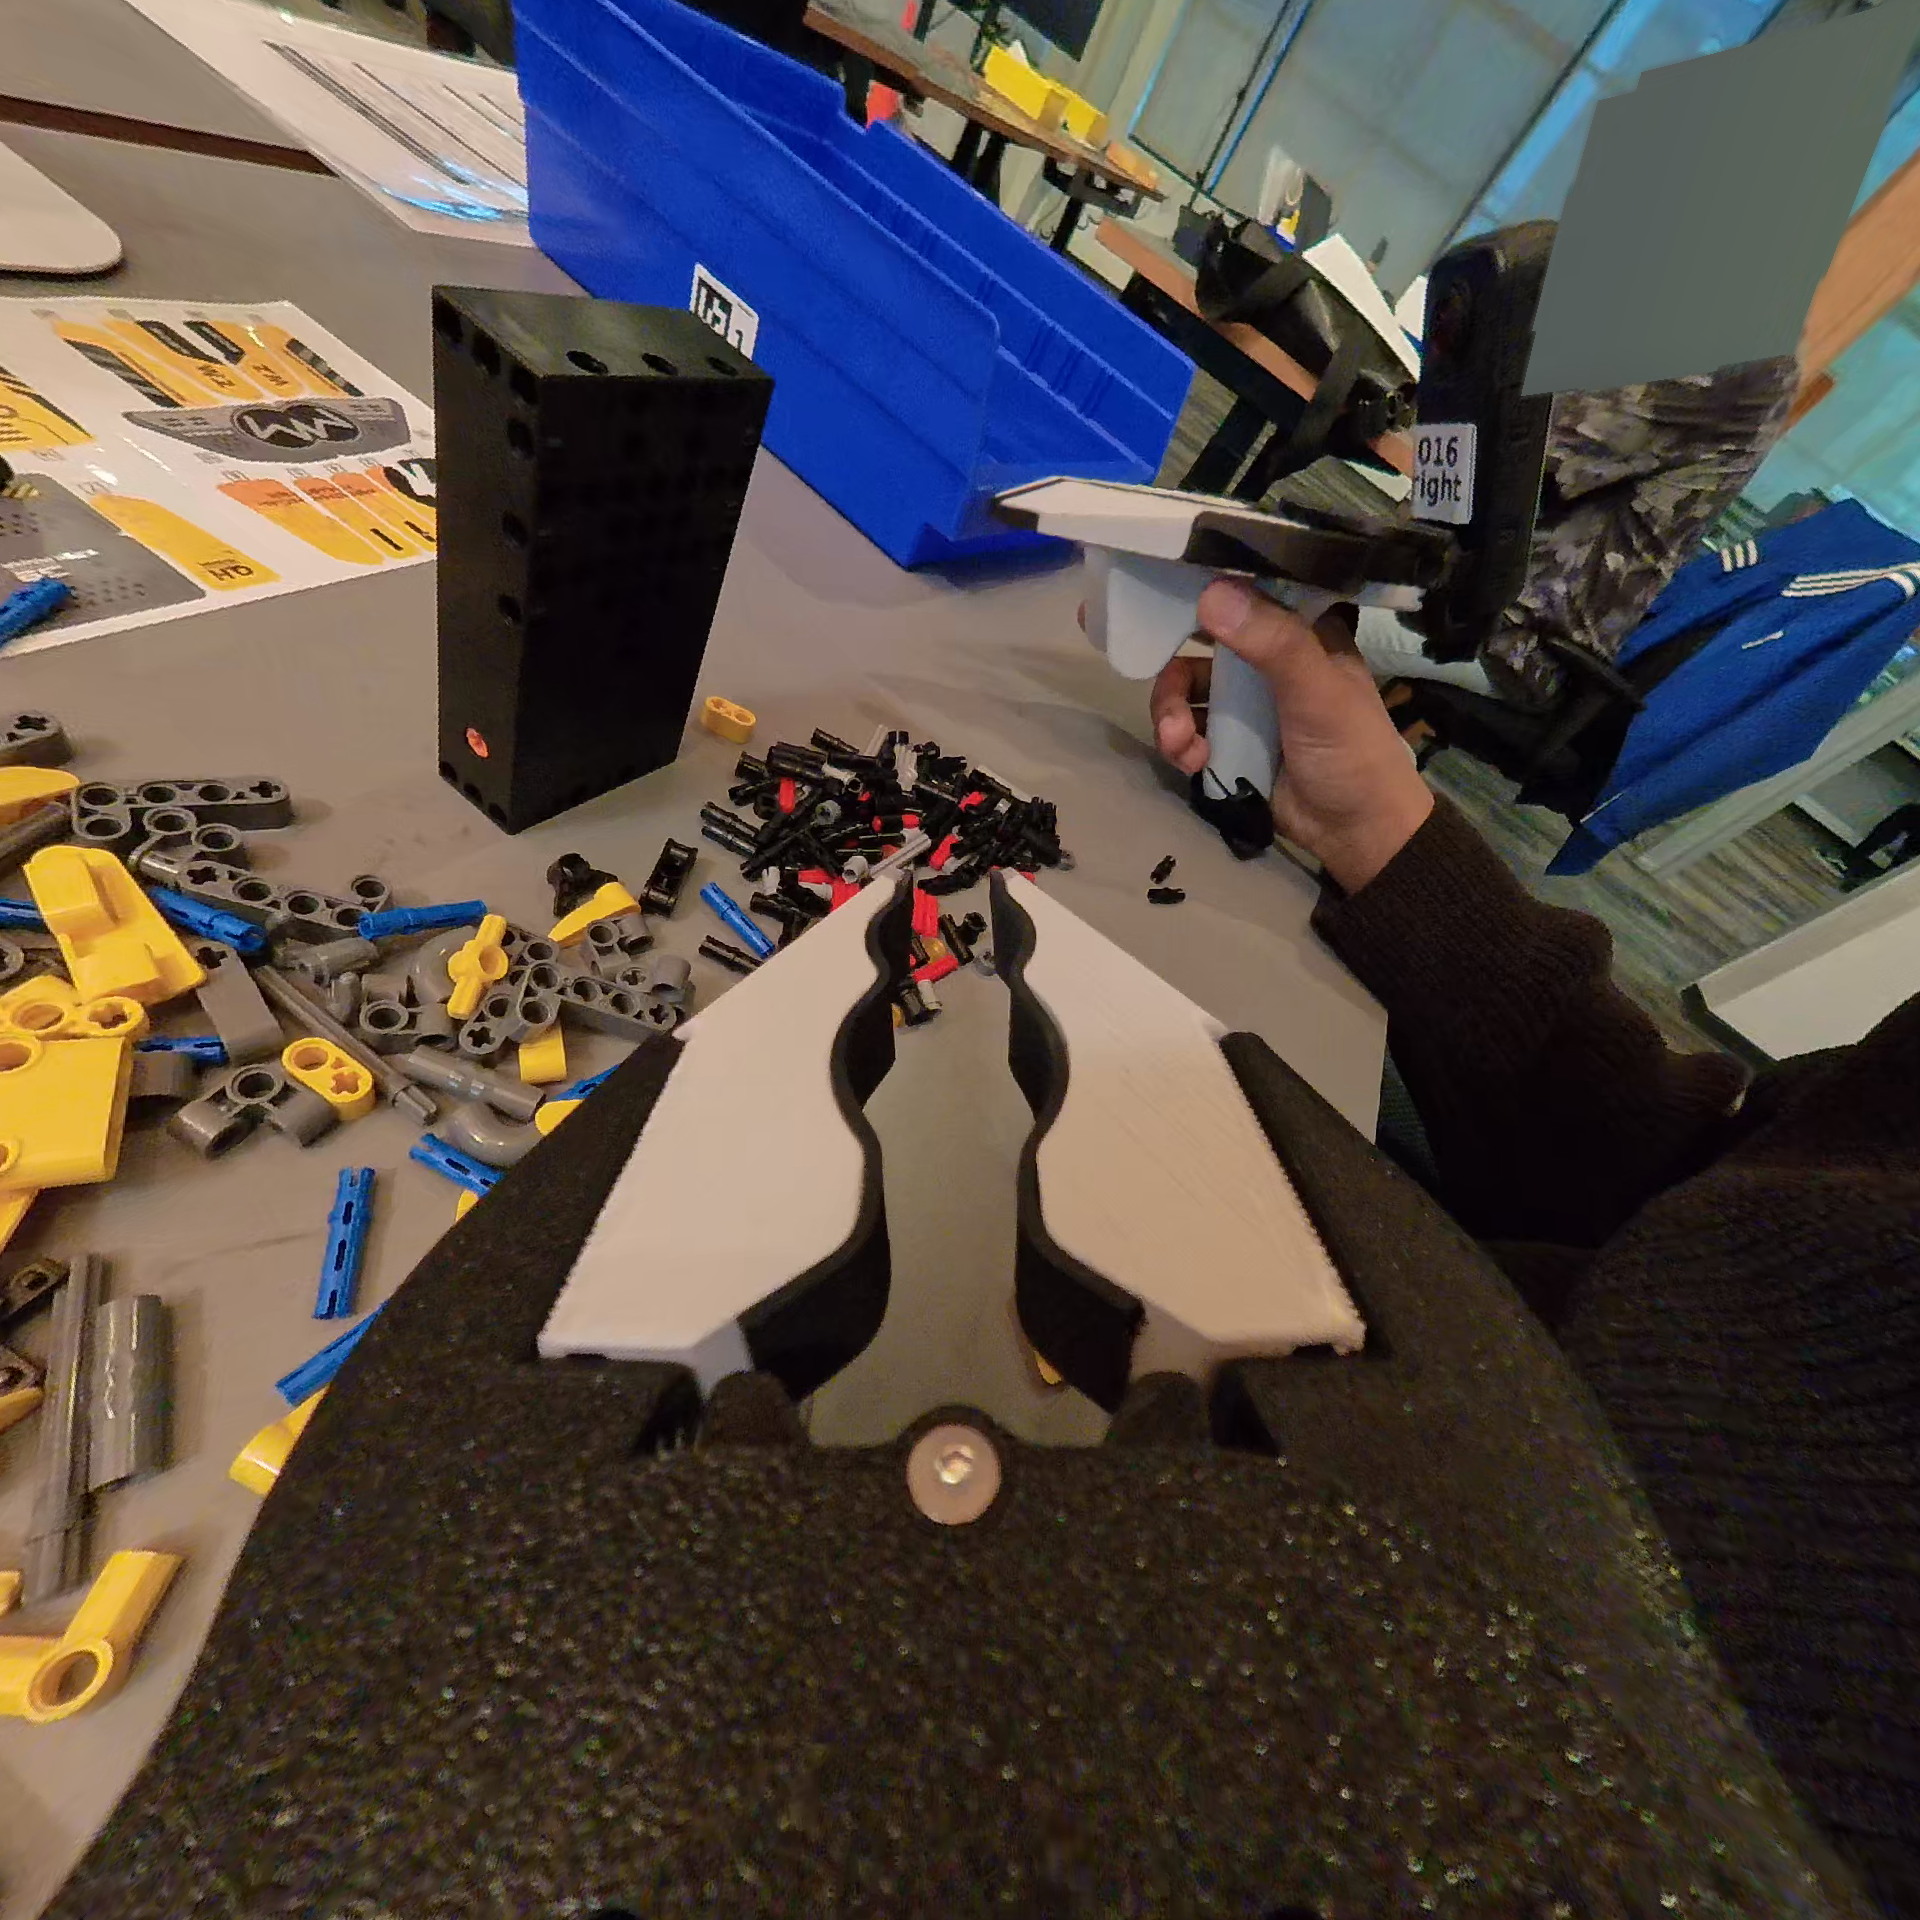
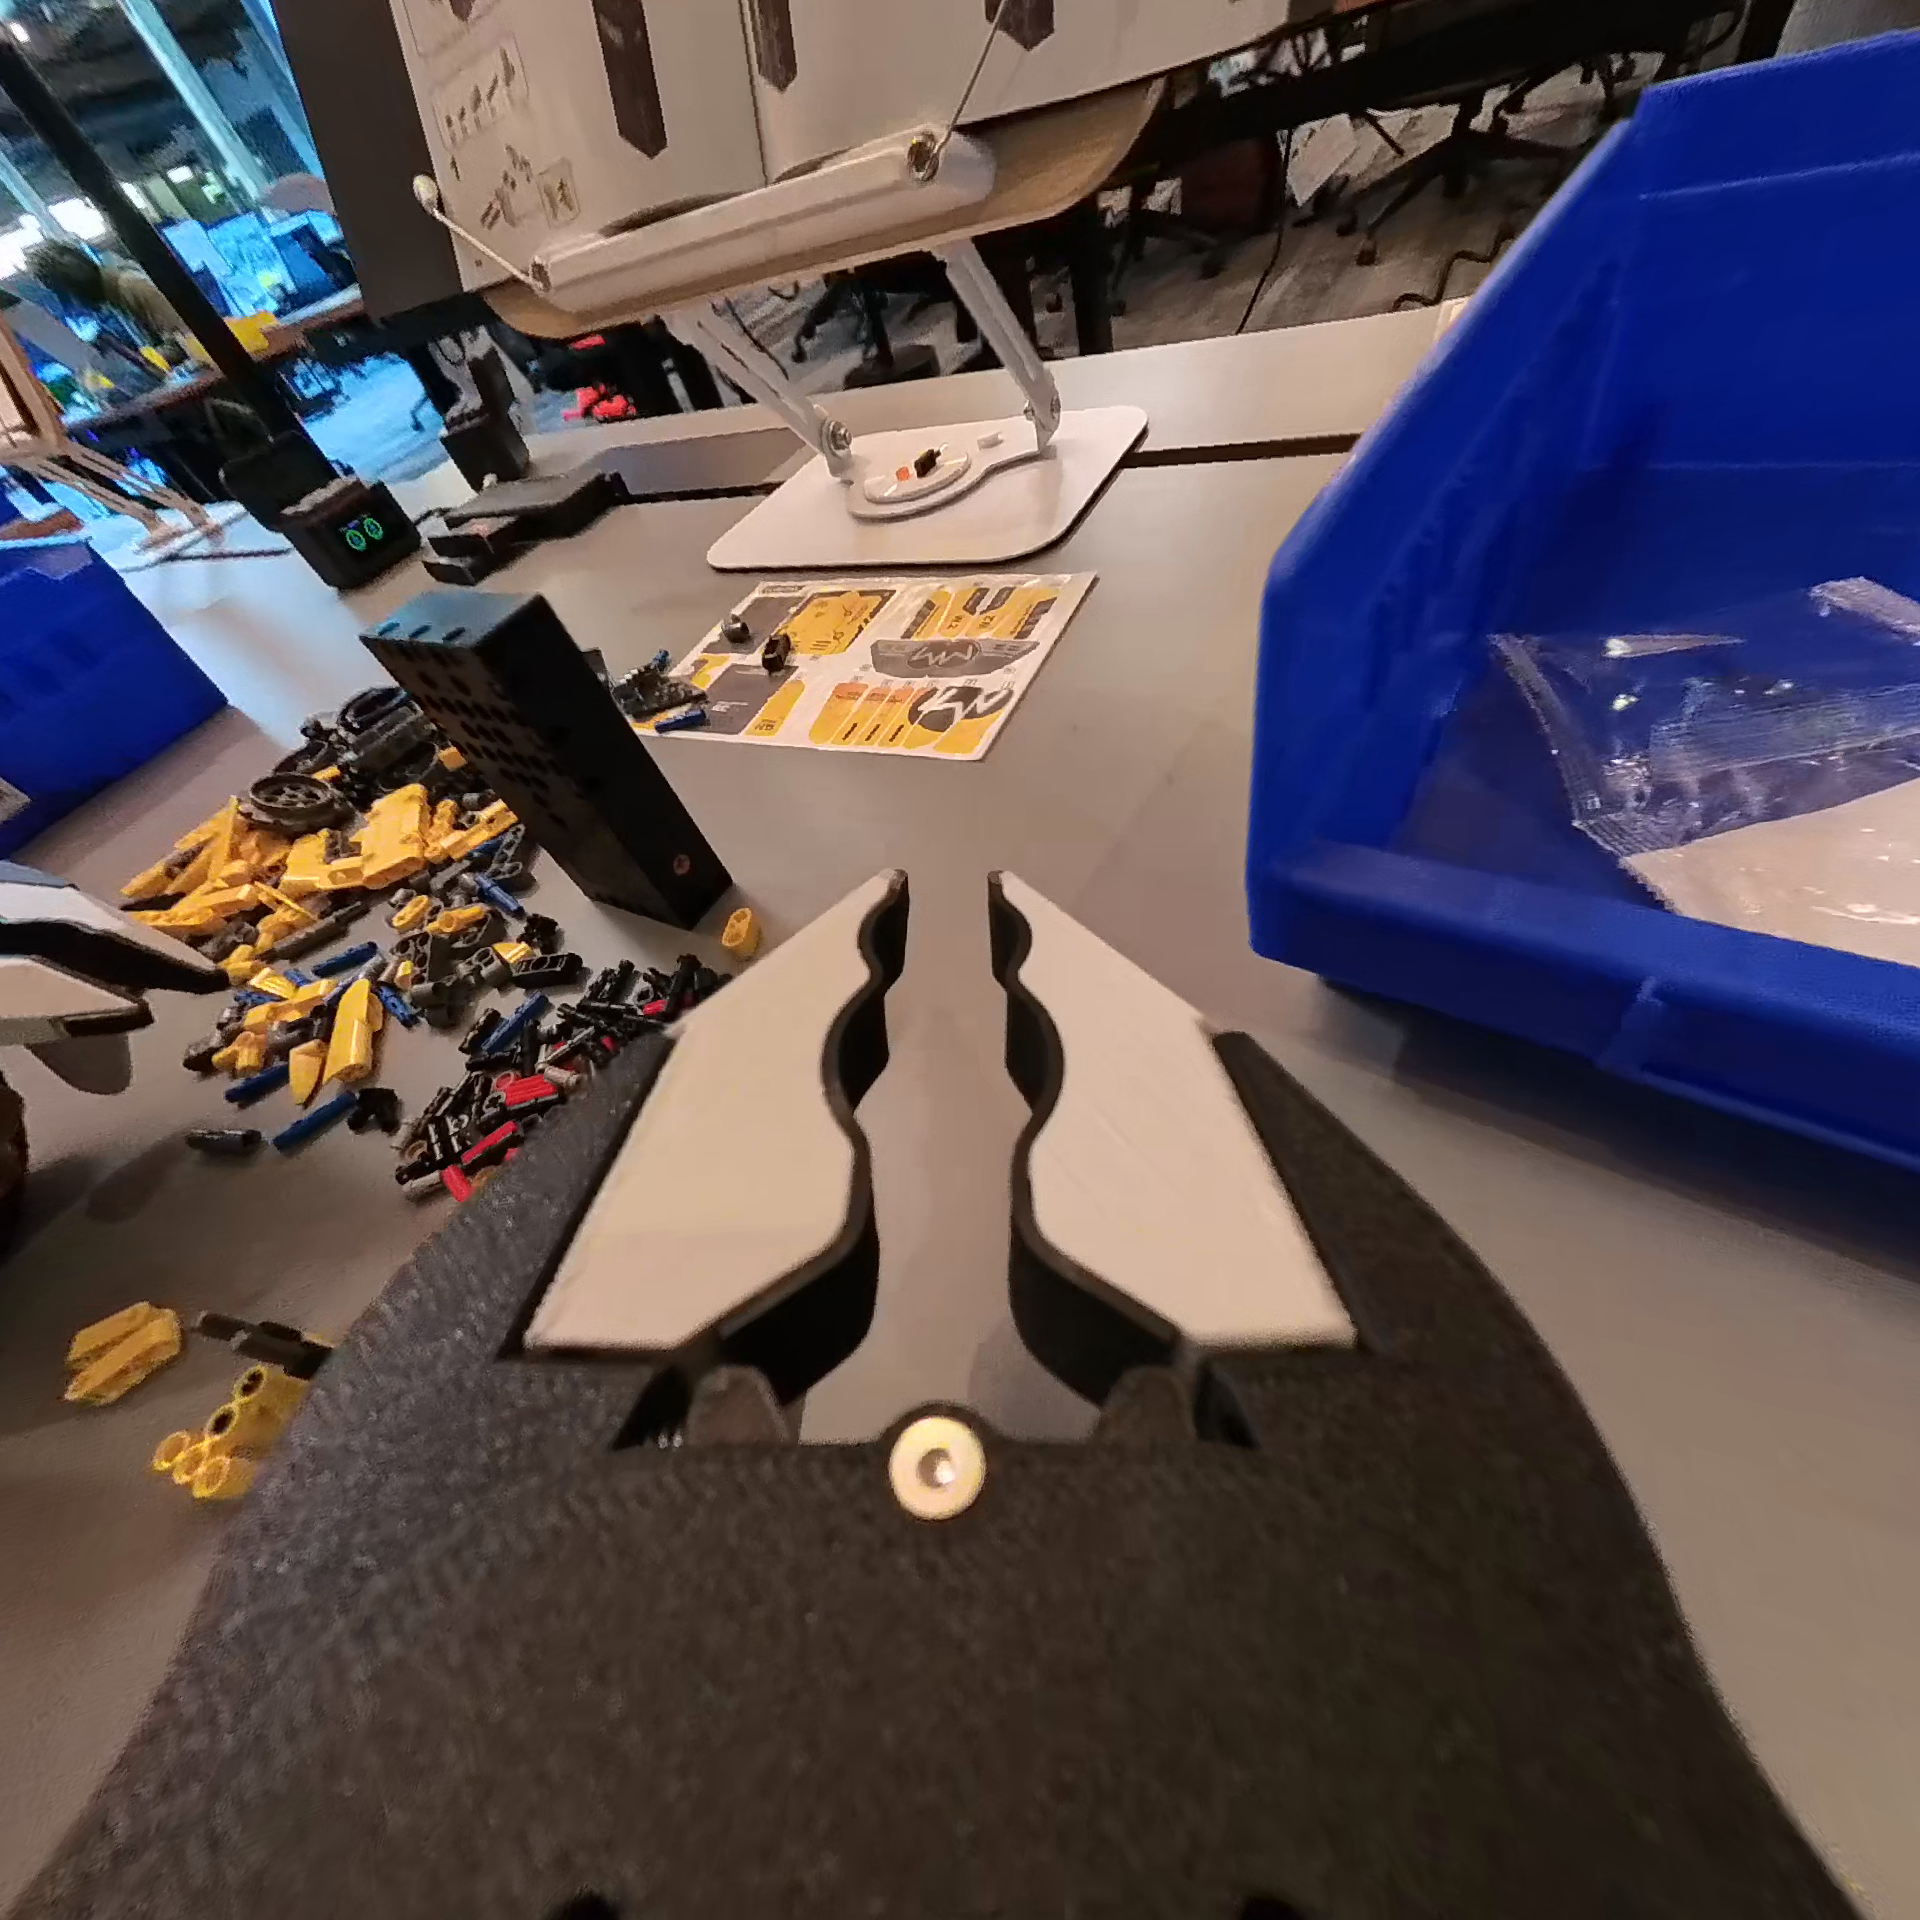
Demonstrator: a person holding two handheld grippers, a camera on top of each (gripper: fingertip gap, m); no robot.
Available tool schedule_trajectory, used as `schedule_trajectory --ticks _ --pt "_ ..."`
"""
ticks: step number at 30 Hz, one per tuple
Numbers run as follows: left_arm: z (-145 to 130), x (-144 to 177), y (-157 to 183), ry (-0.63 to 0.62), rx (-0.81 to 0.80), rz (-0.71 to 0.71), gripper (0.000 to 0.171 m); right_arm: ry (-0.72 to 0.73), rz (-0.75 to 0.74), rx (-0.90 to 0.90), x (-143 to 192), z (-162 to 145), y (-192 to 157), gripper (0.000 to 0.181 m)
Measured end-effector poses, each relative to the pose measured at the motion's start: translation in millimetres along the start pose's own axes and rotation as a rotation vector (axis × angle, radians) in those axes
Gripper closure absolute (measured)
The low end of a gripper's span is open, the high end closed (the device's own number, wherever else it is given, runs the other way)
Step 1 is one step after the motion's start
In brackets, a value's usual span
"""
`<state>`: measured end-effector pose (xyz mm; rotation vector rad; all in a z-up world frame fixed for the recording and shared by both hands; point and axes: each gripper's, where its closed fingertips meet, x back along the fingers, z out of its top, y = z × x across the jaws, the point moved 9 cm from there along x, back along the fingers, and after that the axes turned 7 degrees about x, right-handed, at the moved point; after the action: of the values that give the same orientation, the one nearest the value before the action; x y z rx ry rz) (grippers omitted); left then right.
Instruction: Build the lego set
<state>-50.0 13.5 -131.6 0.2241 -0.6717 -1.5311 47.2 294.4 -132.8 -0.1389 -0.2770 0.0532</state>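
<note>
1. Small black and red connector pins (image 1: 883, 821) are heaped on the grey table (image 1: 914, 644), right of a black perforated block (image 1: 582, 540).
2. Left gripper (image 1: 948, 883) is held narrowly parted and empty over the heap.
3. Right gripper (image 2: 948, 883) is likewise parted, empty, near a blue bin (image 2: 1558, 623).

The desk (image 1: 883, 644) is plain grey. Both tongs, left (image 1: 943, 883) and right (image 2: 945, 883), have white fingers with black inner pads on speckled black bodies. The perforated block (image 1: 582, 540) is black with one red dot. The bin (image 2: 1558, 623) is bright blue. The sticker sheet (image 2: 883, 665) mixes yellow, orange, grey and black on white. The pin heap (image 1: 883, 810) is black and red.
</note>
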Motion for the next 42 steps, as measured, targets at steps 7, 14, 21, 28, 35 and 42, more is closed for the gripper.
schedule_trajectory --ticks 7,14,21,28,35,42 --pt "0.6 1.3 -0.9 0.01 0.012 -0.011 0.157 0.034 0.038 -0.06 2.5 0.4 5.0 0.166" --pt "0.9 2.0 -0.9 0.016 0.012 -0.013 0.157 0.026 0.039 -0.059 0.4 0.4 5.0 0.165" --pt "1.3 3.0 -0.2 0.026 0.004 -0.006 0.157 0.057 0.017 -0.029 2.6 2.4 3.6 0.165" --pt "1.3 3.9 1.8 0.038 -0.017 0.007 0.157 0.125 -0.039 0.012 10.3 5.1 1.7 0.157" --pt "-2.0 13.4 10.8 0.052 -0.068 0.007 0.157 0.058 0.1 0.054 29.9 1.8 -28.1 0.15" --pt "-32.6 42.9 29.4 -0.03 -0.032 0.054 0.157 -0.237 0.146 0.357 79.4 -46.9 -72.6 0.152"
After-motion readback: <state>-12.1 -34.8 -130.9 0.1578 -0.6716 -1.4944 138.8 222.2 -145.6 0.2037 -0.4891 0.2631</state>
